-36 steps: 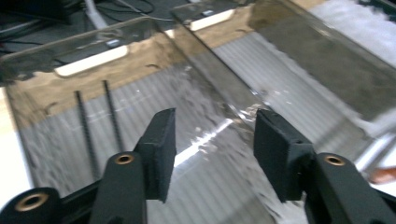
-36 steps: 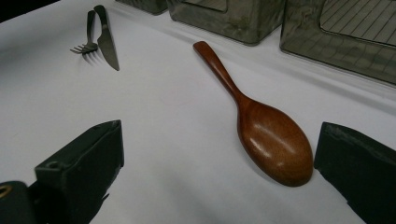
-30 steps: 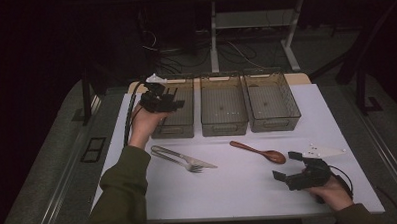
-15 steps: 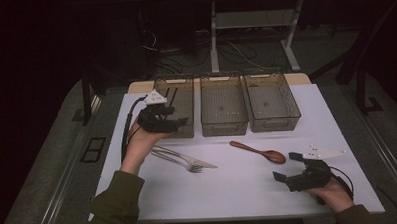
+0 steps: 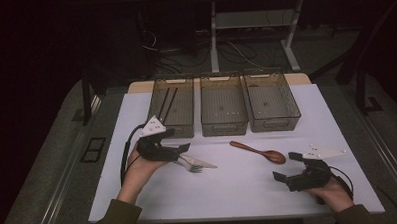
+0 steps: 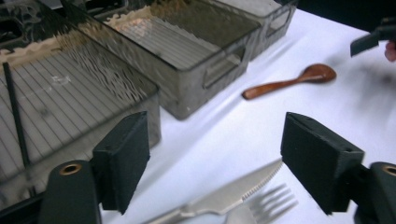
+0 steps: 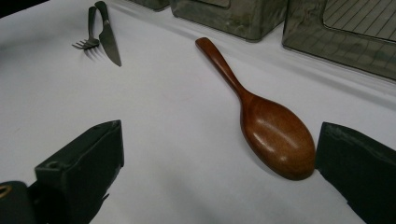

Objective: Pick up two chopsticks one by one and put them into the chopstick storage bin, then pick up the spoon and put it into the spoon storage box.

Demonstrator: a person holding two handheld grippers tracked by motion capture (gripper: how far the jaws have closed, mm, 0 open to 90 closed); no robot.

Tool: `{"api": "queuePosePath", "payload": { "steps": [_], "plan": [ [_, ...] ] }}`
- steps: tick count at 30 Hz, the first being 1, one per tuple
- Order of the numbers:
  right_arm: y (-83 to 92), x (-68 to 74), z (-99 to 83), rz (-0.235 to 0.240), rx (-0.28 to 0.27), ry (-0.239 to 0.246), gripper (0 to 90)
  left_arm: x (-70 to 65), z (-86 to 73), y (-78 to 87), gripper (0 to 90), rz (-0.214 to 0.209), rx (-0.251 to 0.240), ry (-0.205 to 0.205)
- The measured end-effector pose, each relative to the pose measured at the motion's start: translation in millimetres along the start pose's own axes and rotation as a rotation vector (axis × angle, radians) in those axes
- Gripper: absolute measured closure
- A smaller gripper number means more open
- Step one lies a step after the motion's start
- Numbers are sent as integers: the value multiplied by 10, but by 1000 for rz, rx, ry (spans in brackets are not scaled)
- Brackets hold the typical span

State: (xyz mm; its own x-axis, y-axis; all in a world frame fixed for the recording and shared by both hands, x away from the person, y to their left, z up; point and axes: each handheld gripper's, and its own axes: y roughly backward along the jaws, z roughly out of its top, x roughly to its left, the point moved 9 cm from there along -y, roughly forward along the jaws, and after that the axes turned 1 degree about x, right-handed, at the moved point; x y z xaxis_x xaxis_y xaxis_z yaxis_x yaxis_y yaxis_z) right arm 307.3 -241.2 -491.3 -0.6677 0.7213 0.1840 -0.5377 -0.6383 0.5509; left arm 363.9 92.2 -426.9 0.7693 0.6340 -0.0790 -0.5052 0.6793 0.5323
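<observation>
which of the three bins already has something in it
The left bin: two thin black sticks lie inside it. The middle bin and right bin look empty.

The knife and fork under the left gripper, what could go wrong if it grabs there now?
The knife and fork lie touching, the blade partly over the fork, so the open left gripper could pinch both or nudge one away. Both lie flat on the white table, so the pads may slip off the thin metal.

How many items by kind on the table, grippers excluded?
Clear plastic bins: 3
Black chopsticks, in the left bin: 2
Wooden spoon: 1
Metal fork: 1
Metal knife: 1
Total: 8
</observation>
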Motion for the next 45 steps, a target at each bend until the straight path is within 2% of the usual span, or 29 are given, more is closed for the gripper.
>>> {"api": "queuePosePath", "payload": {
  "steps": [12,17,21,25,30,31,34,37,45],
  "plan": [
    [1,1,-2,2,2,1,11,-211,-416,-16,74,-43,25,1],
    [0,-8,-6,2,11,-1,11,-261,-536,-5,7,-37,32,0],
    [11,-20,-18,5,36,2,11,-314,-624,12,0,-35,47,-10],
    [47,-32,-27,10,55,8,11,-337,-683,34,0,-27,52,1],
    [77,-68,-35,-10,78,14,13,-351,-717,31,0,-25,73,-20],
    [81,-68,-30,-11,81,16,44,-353,-720,27,0,-27,76,-17],
    [75,-70,0,-13,86,27,65,-361,-725,17,0,-34,77,-20],
    [41,-82,51,5,97,39,131,-371,-727,5,0,-41,74,-13],
    [-72,-118,122,40,150,60,182,-380,-734,12,0,-49,77,-13]
  ]
}}
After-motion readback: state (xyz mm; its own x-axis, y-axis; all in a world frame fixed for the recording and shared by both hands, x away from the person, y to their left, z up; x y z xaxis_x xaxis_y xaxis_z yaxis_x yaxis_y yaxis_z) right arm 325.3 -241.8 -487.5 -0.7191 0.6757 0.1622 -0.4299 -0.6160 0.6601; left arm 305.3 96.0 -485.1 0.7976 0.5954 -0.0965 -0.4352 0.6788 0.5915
